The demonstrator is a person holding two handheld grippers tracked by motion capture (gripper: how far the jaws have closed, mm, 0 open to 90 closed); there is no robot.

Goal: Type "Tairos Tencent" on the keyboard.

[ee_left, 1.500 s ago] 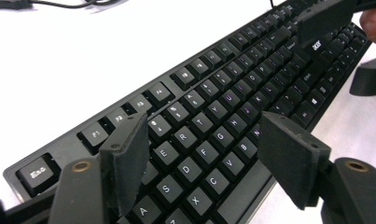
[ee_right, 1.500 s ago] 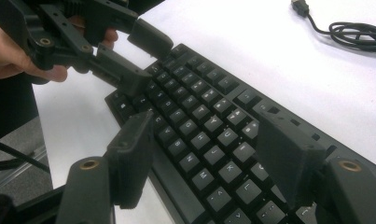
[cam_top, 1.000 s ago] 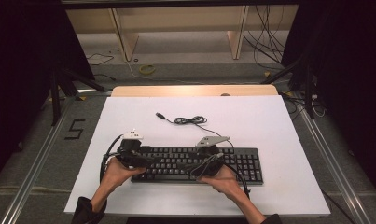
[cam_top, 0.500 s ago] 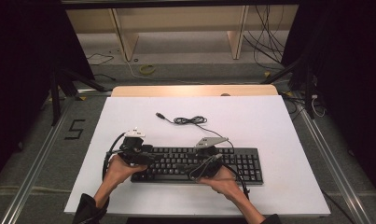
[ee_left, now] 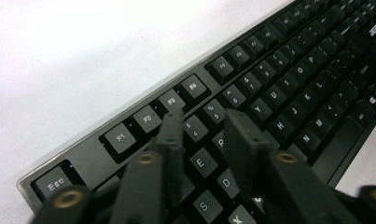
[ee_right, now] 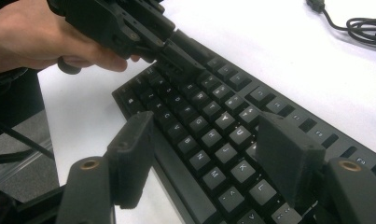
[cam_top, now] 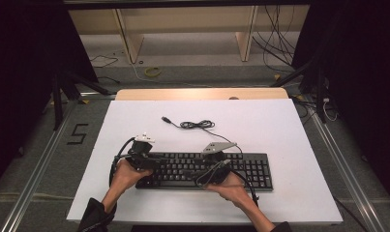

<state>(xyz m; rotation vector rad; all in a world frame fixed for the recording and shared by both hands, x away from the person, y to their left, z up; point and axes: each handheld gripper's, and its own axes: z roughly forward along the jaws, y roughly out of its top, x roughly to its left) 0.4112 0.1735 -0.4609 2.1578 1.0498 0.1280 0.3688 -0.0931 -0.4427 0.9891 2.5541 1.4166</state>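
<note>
A black keyboard (cam_top: pixel 241 169) lies across the white table top (cam_top: pixel 279 125), and its loose cable (cam_top: pixel 195 124) is coiled behind it. My left gripper (cam_top: pixel 145 158) hovers over the keyboard's left end. In the left gripper view its jaws (ee_left: pixel 204 126) have just been closing and stand narrow above the number and letter keys (ee_left: pixel 251 109); nothing is clamped between them. The right gripper (cam_top: pixel 216 170) is open wide at the keyboard's front edge (ee_right: pixel 176 172). One of its jaws is off the edge and the other is over the letter keys. The left gripper (ee_right: pixel 174 51) also appears there, held by a hand.
The cable's plug (cam_top: pixel 166 119) rests on bare white surface behind the keyboard. A wooden strip (cam_top: pixel 202 94) borders the table's far edge. Dark frames and floor cables (cam_top: pixel 279 43) lie beyond. Metal rails (cam_top: pixel 37 164) run along both sides.
My left gripper has shifted a little to the right over the keyboard's left end. The right gripper and the keyboard have stayed put.
</note>
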